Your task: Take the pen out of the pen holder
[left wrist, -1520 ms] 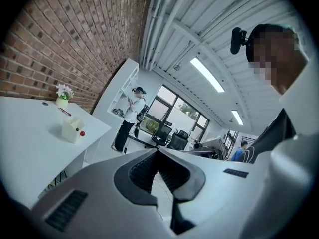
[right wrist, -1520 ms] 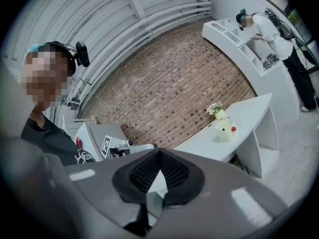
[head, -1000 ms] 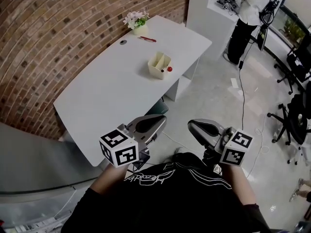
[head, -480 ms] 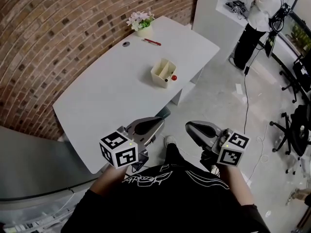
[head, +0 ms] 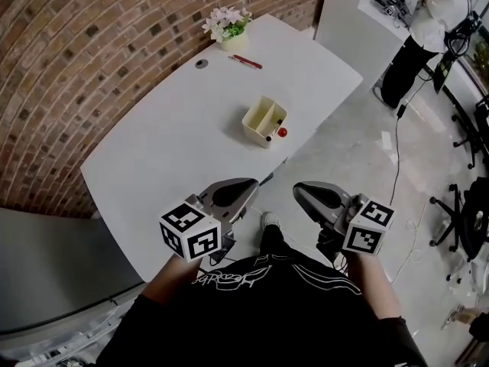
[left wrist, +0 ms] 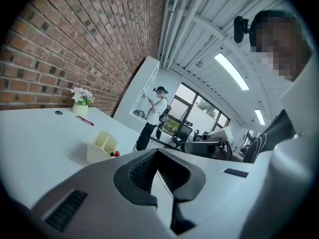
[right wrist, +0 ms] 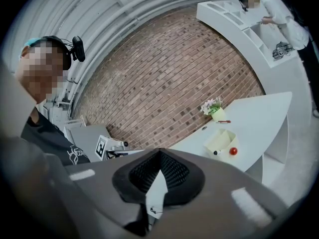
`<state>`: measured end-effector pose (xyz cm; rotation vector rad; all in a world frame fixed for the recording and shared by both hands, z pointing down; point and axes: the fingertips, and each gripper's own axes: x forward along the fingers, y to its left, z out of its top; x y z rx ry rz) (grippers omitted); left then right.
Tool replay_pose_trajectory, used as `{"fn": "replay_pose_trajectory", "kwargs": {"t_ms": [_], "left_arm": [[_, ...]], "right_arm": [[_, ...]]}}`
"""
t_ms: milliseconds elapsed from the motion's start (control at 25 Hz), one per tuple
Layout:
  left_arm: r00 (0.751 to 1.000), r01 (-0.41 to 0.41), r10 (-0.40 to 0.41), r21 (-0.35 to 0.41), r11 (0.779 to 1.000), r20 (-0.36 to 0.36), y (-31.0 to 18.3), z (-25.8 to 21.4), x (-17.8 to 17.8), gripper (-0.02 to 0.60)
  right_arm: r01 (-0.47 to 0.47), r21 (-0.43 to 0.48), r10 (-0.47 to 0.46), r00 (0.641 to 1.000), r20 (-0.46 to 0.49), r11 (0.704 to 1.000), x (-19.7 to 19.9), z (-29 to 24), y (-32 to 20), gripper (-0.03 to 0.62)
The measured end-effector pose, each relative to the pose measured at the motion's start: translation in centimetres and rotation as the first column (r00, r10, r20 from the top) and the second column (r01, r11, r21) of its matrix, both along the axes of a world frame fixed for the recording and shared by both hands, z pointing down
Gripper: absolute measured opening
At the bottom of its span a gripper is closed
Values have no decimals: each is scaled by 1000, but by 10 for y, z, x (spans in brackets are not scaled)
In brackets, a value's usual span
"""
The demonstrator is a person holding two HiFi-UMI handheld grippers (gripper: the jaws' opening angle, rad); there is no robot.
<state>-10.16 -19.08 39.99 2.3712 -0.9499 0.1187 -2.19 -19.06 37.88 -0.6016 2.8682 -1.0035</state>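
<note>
A cream pen holder (head: pixel 263 121) with two compartments stands near the middle of the white table (head: pixel 168 151). From its near corner stick out a pen with a red ball top (head: pixel 283 132) and a dark-tipped pen (head: pixel 269 138). Both grippers hover side by side at the table's near edge, well short of the holder. My left gripper (head: pixel 250 183) is shut and empty, and so is my right gripper (head: pixel 299 192). The holder (left wrist: pixel 101 147) lies ahead and left in the left gripper view, and the holder (right wrist: pixel 219 141) lies ahead and right in the right gripper view.
A red pen (head: pixel 247 62) lies loose at the table's far side, near a small flower pot (head: pixel 229 27) and a round cable grommet (head: pixel 201 63). A brick wall (head: pixel 92 60) runs behind the table. A person (head: pixel 424 33) stands at a white counter at the far right.
Both grippers have moved forward toward the table together, still shut. The table and pen holder now sit nearer and lower in the head view.
</note>
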Motion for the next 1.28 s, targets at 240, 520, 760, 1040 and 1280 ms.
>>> {"fn": "replay_pose_trajectory", "kwargs": {"t_ms": [240, 520, 760, 1040, 1280], "left_arm": [[997, 18, -18, 8, 1000, 72, -40, 21, -1, 5], [986, 39, -37, -10, 999, 164, -80, 47, 3, 11], [965, 44, -30, -49, 998, 261, -100, 74, 9, 72], [933, 55, -24, -76, 996, 359, -119, 108, 16, 115], [921, 99, -63, -73, 992, 384, -136, 126, 18, 117]], "right_arm": [[-9, -35, 9, 1000, 6, 999, 9, 12, -27, 3], [-40, -87, 42, 999, 13, 995, 27, 27, -50, 3], [-61, -128, 65, 998, 26, 990, 40, 40, -62, 3], [-91, -171, 99, 994, 40, 981, 58, 54, -69, 3], [-113, -201, 138, 984, 115, 973, 71, 55, -75, 3]]}}
